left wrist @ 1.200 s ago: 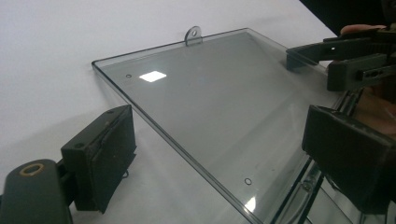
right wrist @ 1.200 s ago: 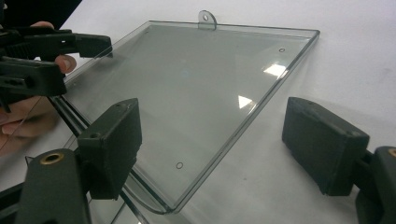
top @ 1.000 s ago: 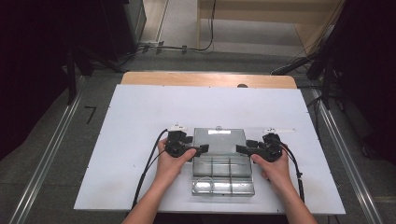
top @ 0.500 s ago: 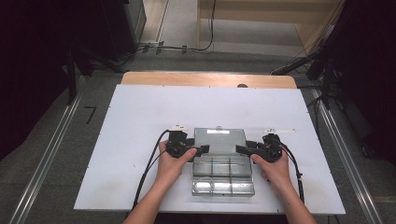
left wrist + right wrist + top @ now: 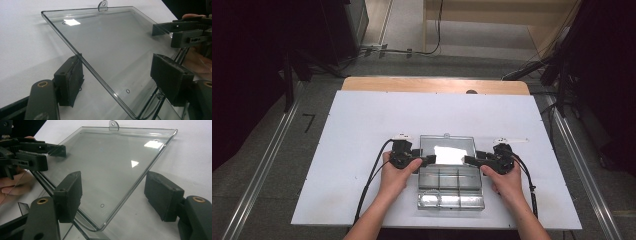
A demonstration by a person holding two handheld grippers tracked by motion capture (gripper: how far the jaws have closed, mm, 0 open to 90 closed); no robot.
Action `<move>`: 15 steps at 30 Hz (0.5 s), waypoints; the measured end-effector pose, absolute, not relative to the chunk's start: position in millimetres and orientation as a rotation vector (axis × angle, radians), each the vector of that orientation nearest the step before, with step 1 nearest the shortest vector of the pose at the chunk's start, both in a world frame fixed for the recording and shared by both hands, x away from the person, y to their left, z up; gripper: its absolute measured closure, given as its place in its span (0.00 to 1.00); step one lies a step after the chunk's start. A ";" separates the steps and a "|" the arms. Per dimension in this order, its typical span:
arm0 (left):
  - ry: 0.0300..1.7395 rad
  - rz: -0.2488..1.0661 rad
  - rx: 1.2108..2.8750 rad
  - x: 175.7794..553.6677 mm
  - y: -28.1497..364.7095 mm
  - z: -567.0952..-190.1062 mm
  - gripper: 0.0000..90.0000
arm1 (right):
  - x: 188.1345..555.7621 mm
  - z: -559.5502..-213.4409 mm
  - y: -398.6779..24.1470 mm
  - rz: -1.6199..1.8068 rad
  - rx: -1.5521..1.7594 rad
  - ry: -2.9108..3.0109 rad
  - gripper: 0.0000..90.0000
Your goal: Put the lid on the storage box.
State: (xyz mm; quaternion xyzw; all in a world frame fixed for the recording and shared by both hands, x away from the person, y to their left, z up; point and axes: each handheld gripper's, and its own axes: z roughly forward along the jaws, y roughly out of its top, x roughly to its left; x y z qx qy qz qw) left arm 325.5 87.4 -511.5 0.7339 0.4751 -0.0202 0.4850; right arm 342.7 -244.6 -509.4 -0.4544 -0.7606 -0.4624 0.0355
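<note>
A clear plastic compartment box (image 5: 451,192) lies near the table's front edge, with its transparent lid (image 5: 447,149) swung open toward the far side. My left gripper (image 5: 430,160) reaches in from the left and straddles the lid's (image 5: 112,45) left edge. My right gripper (image 5: 468,160) does the same from the right on the lid's (image 5: 110,162) other edge. Both pairs of jaws have just been closing. The lid edge runs between each pair, and a gap shows at the pads, so left gripper (image 5: 119,76) and right gripper (image 5: 115,193) stand open.
The white table top (image 5: 362,125) carries the box alone, with a wooden strip (image 5: 432,84) along its far edge. Black cables (image 5: 371,175) trail from the grippers back toward the person. Dark stands and floor rails flank the table.
</note>
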 end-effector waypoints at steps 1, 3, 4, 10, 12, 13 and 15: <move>1.155 -0.052 1.786 325.4 87.4 -511.2 0.31 | 342.6 -509.3 -244.5 -1.423 -1.395 -2.335 0.32; 1.151 -0.055 1.782 325.2 87.4 -511.0 0.33 | 342.5 -509.0 -244.8 -1.427 -1.391 -2.338 0.33; 1.147 -0.056 1.778 325.1 87.4 -510.7 0.34 | 342.5 -508.9 -244.8 -1.430 -1.388 -2.339 0.33; 1.135 -0.063 1.777 324.5 88.4 -509.2 0.40 | 341.1 -507.3 -244.4 -1.445 -1.376 -2.338 0.37; 1.130 -0.061 1.776 324.4 88.7 -508.8 0.41 | 340.6 -506.7 -244.4 -1.448 -1.369 -2.340 0.38; 1.129 -0.059 1.775 324.2 88.9 -508.5 0.42 | 340.5 -506.5 -244.5 -1.450 -1.364 -2.344 0.39; 1.129 -0.057 1.771 323.8 89.4 -507.6 0.44 | 340.1 -505.9 -244.3 -1.458 -1.357 -2.351 0.40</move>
